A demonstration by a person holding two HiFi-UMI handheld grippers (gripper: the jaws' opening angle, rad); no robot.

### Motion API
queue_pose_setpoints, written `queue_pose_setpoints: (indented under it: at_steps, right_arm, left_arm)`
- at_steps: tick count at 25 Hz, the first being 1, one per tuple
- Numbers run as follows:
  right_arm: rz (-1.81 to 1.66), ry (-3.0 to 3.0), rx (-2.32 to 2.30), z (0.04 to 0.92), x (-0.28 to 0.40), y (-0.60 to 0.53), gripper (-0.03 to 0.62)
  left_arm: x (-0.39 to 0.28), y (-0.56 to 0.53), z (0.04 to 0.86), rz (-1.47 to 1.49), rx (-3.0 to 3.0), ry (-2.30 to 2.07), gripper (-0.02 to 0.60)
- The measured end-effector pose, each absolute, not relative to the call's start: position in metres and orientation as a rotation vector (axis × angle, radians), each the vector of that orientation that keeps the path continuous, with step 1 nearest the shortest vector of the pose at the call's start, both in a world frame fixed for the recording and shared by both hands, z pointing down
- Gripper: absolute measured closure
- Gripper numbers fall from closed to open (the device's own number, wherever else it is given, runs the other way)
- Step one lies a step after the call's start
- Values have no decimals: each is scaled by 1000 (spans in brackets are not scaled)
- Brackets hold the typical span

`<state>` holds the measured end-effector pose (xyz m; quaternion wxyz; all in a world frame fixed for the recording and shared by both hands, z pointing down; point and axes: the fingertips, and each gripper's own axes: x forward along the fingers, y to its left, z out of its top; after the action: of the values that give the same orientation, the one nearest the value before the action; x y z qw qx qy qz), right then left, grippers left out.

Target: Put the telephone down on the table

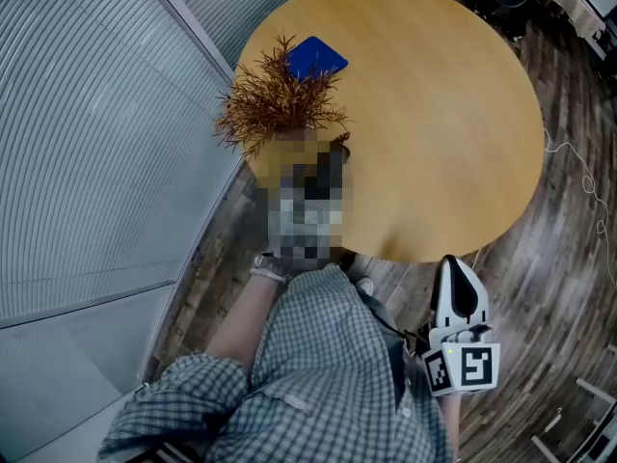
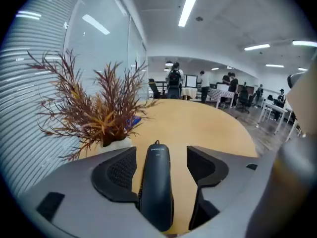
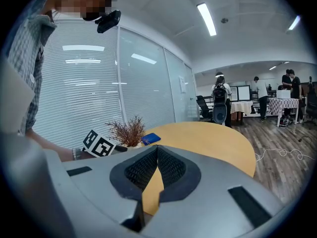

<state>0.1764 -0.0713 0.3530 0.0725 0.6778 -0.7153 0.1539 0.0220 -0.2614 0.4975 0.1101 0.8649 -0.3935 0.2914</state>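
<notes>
Yellow-brown wood is forming the round worktop [image 1: 434,114]. The black telephone [image 1: 331,167] is lying on it at its near left edge, just on the near side of a dried red-brown plant [image 1: 280,99]. In the head view a mosaic patch is covering the near part of the telephone and the gripper above it, so only the far end of the handset is showing there.

In the left gripper view the left gripper [image 2: 161,155] is looking along the handset. Its jaws are standing spread wide and the telephone is lying lengthwise between them. Bare worktop is showing between the handset and the right jaw. On the other side the handset is running close beside the left pad, and I cannot tell if it is touching it. The plant is standing in a white pot [image 2: 116,144] just beyond the left jaw. A blue flat thing [image 1: 316,58] is lying on the worktop on the far side of the plant.

The right gripper [image 1: 456,266] is hanging on the right, just off the near edge of the worktop and over the dark wooden floor [image 1: 564,258], well apart from the telephone. Its jaws are pressing together at the tips, with nothing between them. A glass wall [image 1: 87,143] with blinds is running along the left side.
</notes>
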Motion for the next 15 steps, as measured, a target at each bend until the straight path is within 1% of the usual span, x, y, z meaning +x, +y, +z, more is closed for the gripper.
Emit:
queue_pose_setpoints:
  at_steps: [7, 10, 12, 15]
  right_arm:
    - [348, -2193, 2028, 339, 178, -80, 586]
    - [313, -2228, 2038, 330, 179, -85, 586]
    - [283, -2245, 2037, 325, 179, -89, 586]
    - [247, -2271, 2024, 320, 177, -94, 586]
  left_arm:
    - [42, -234, 414, 651, 2700, -1096, 259]
    - [58, -214, 382, 587, 2780, -1023, 269]
    - [66, -204, 365, 544, 2822, -983, 285]
    - [72, -194, 348, 498, 2878, -925, 327]
